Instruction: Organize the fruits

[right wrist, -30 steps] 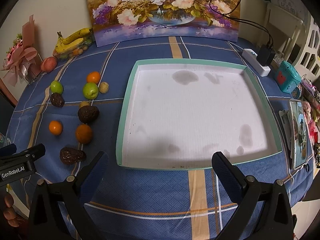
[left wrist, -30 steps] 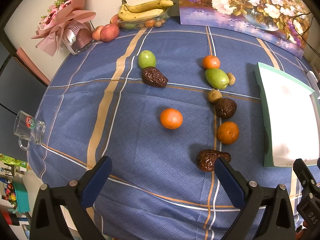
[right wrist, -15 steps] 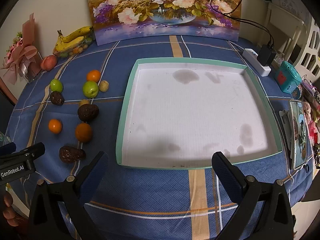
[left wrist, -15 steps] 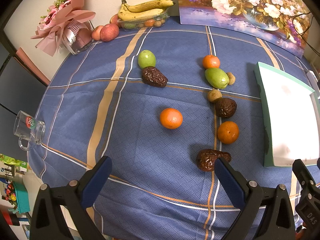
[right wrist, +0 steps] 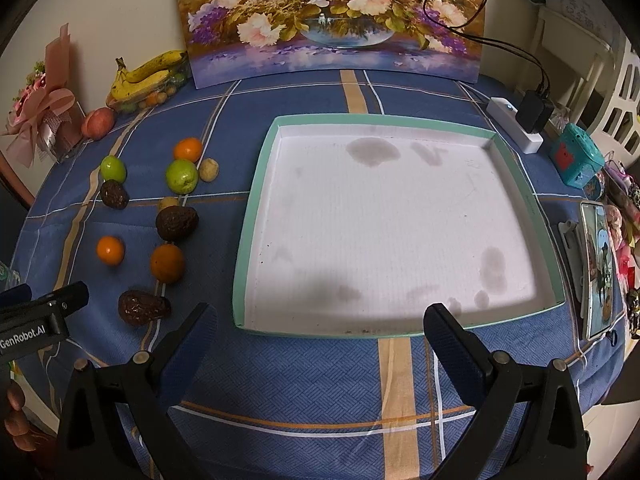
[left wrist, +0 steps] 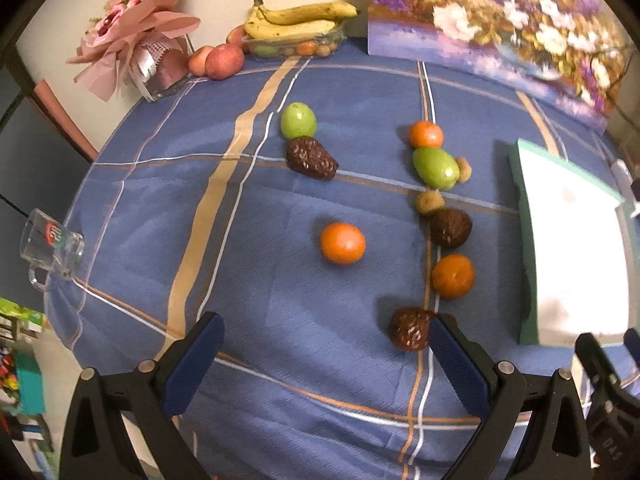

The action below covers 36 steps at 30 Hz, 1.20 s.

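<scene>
Loose fruits lie on the blue tablecloth: three oranges (left wrist: pixel 343 243), two green fruits (left wrist: pixel 435 168), three dark brown fruits (left wrist: pixel 409 333) and two small tan ones (left wrist: pixel 430 201). They also show at the left of the right wrist view (right wrist: pixel 167 263). A white tray with a green rim (right wrist: pixel 520 184) lies right of them with nothing in it. My left gripper (left wrist: pixel 326 338) is open and empty above the near table edge, its right finger beside the nearest brown fruit. My right gripper (right wrist: pixel 320 326) is open and empty before the tray's near rim.
Bananas on a fruit punnet (left wrist: pixel 298 24), apples (left wrist: pixel 224 60) and a pink bouquet (left wrist: pixel 136 36) stand at the back. A flower painting (right wrist: pixel 332 20) leans on the wall. A glass mug (left wrist: pixel 50 246) sits at the left edge. A power strip (right wrist: pixel 516 128), teal box (right wrist: pixel 576 156) and phone (right wrist: pixel 598 268) lie right of the tray.
My left gripper has edged slightly forward and right toward the nearest brown fruit. My right gripper has barely moved. No fruit has moved.
</scene>
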### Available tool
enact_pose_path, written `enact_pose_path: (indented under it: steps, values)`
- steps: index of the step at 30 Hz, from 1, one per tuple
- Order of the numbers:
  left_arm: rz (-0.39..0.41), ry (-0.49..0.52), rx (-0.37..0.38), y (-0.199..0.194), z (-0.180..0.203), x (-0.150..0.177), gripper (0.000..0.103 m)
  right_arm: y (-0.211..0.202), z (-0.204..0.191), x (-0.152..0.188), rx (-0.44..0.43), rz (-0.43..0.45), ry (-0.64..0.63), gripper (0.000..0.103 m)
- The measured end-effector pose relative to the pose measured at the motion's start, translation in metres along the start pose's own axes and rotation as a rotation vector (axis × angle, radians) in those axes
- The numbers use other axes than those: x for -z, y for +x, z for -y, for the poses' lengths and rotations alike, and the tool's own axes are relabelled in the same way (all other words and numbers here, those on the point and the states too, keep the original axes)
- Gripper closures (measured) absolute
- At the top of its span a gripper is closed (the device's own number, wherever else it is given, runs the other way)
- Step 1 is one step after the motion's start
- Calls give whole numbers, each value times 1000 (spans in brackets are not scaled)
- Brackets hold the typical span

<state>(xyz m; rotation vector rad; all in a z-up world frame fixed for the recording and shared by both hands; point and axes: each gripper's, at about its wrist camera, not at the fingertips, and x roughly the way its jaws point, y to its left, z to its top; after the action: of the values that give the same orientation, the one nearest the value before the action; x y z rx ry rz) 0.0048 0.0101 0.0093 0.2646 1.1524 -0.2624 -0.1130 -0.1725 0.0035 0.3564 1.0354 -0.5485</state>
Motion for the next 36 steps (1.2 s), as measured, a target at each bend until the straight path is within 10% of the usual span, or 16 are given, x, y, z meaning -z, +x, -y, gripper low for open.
enact_pose_path:
  steps: [15,20,29,36]
  values:
    - [123,-145,18,-4,-31,-31,0,-4,-30,-23,-148,79,-71,1]
    - [140,-241,182,-7,-52,-40,0,0,-35,-34,-191,93,-63,1]
    - [139,-182,115,3,-41,-59,0,7,-49,-50,-261,91,-62,2]
    - [92,-148,138,14,-37,-70,0,22,-60,-59,-299,40,-70,33]
